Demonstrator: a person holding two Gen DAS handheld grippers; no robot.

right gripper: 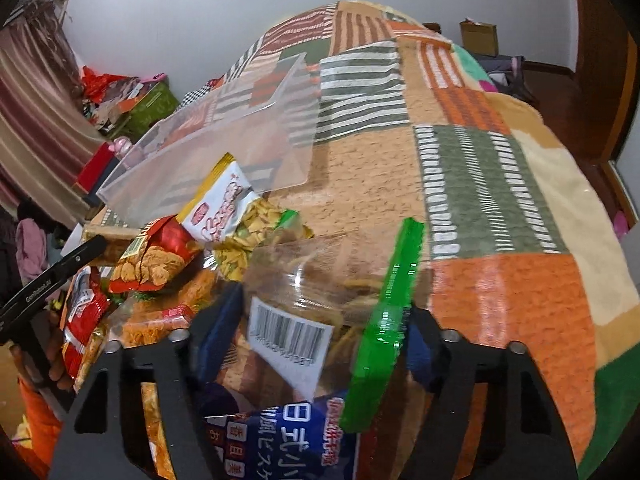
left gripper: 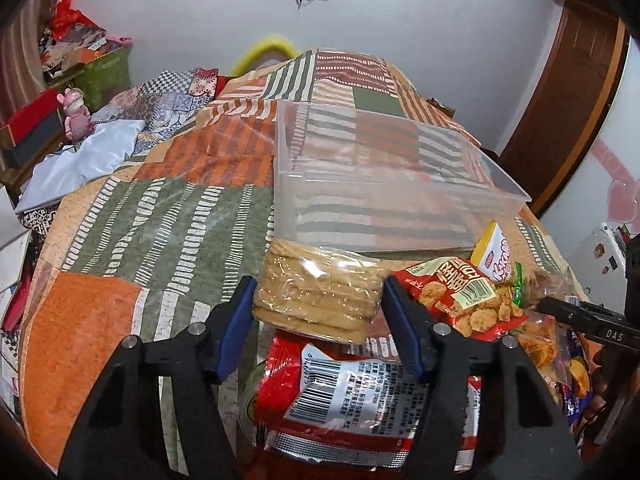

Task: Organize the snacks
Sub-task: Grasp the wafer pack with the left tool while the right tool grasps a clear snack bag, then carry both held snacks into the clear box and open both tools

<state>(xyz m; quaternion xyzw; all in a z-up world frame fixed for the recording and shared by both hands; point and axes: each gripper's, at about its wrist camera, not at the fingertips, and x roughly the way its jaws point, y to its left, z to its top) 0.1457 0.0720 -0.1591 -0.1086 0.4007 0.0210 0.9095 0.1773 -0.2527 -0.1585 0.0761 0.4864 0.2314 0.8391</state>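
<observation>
The left gripper [left gripper: 318, 312] had its jaws clamped on a clear pack of stacked biscuits [left gripper: 320, 290], blue pads pressed to both ends. The pack sat atop a heap of snacks on the patchwork bedspread [left gripper: 160, 216], above a red packet with a barcode [left gripper: 360, 396] and beside a red fried-snack bag [left gripper: 460, 296]. Just beyond stood an empty clear plastic bin [left gripper: 384, 176]. Only this view showed the biscuits whole; in the right wrist view they were a sliver at the left edge.

The right gripper [right gripper: 320, 336] straddled a clear bag with a green seal strip [right gripper: 384, 320] and a barcode label, its jaws drawn in on the bag and seemingly gripping it, though blur softened the contact. A blue packet with white lettering [right gripper: 280, 436] lay under it. This view alone showed the yellow-and-white bag [right gripper: 236, 216] leaning against the bin's near wall.
</observation>
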